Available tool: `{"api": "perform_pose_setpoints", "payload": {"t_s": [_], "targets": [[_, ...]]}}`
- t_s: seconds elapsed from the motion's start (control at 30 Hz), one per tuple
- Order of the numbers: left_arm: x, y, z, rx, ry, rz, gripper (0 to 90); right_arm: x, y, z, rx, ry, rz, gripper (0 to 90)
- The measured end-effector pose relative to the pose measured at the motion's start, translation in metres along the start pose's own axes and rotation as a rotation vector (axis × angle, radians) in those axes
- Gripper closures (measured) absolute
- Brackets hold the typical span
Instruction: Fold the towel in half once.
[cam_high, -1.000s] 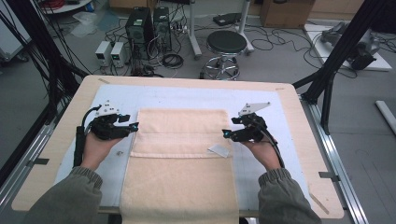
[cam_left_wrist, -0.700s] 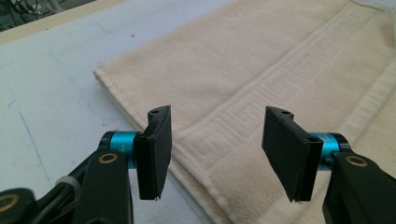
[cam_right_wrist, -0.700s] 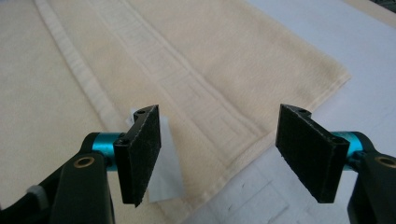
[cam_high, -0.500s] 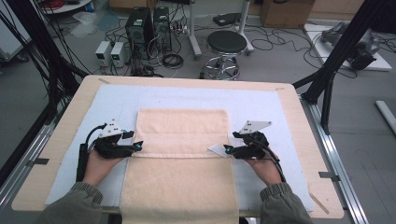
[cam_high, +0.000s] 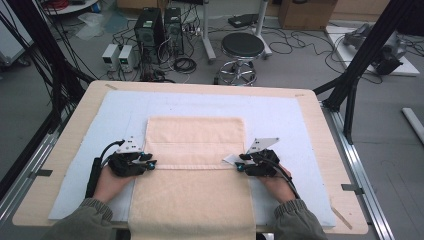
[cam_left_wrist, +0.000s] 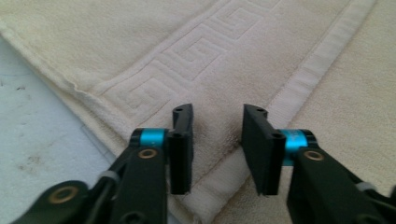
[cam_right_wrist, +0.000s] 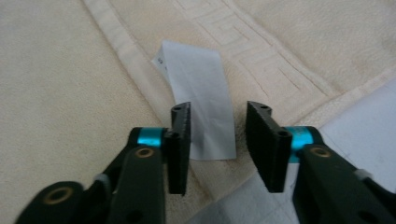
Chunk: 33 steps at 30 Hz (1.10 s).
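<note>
Work: I am folding a cream towel (cam_high: 194, 170) that lies on the pale blue mat (cam_high: 300, 120) in the middle of the desk (cam_high: 330, 150), its near end hanging over the near edge.
Done so far: the towel's far part already lies doubled, and its folded-over hem makes a band across the cloth between my two grippers.
Left to do: in my judgement, catch that hem at both sides and carry it for the next fold; I have no hold on it yet.
Left gripper (cam_left_wrist: 215, 140): at the towel's left edge, over the hem and the key-pattern border. Its jaws have just been closing, but a gap is left, with cloth lying under it and nothing pinched.
Right gripper (cam_right_wrist: 217, 140): at the towel's right edge, mirroring the left. Its jaws have just been closing too and stand apart, straddling the white label (cam_right_wrist: 198, 100) sewn at the hem, not pressing on it.
Hand pose: my forearms come in from the near edge, level with each other; my left hand (cam_high: 107, 182) and right hand (cam_high: 277, 185) sit low at the cloth, grippers pointing inward toward one another along the hem.
Next, I judge: finish the pinch on both sides together so the hem lifts evenly.
</note>
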<state>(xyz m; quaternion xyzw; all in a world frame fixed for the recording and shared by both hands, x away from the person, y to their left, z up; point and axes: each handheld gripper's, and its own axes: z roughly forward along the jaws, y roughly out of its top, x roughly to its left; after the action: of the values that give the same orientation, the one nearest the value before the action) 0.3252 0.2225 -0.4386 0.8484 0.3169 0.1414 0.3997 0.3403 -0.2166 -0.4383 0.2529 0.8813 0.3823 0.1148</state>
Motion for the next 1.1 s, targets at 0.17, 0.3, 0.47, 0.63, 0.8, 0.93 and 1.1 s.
{"api": "perform_pose_setpoints", "payload": {"t_s": [0.17,0.3,0.47,0.63,0.8,0.93,1.1], "targets": [[0.001,0.000,-0.001,-0.002,0.017,-0.021,83.2,-0.002,0.001,0.000,-0.005,0.030,0.007,82.1],[0.001,0.001,-0.003,-0.009,0.027,-0.012,86.2,-0.003,0.004,-0.002,-0.013,0.037,0.002,84.2],[0.003,0.003,-0.010,-0.036,0.033,-0.027,86.9,-0.004,0.013,-0.010,-0.040,0.038,-0.007,84.6],[-0.001,0.010,-0.023,-0.064,0.053,-0.001,87.0,0.000,0.022,-0.020,-0.066,0.041,-0.023,84.6],[-0.012,0.013,-0.046,-0.104,0.046,0.022,87.0,0.012,0.024,-0.036,-0.082,0.058,-0.053,84.6],[-0.033,0.007,-0.073,-0.123,0.026,0.060,87.2,0.033,0.023,-0.058,-0.108,0.094,-0.079,84.6],[-0.082,-0.027,-0.106,-0.106,-0.045,0.099,86.7,0.078,0.001,-0.088,-0.130,0.206,-0.092,80.5]]}}
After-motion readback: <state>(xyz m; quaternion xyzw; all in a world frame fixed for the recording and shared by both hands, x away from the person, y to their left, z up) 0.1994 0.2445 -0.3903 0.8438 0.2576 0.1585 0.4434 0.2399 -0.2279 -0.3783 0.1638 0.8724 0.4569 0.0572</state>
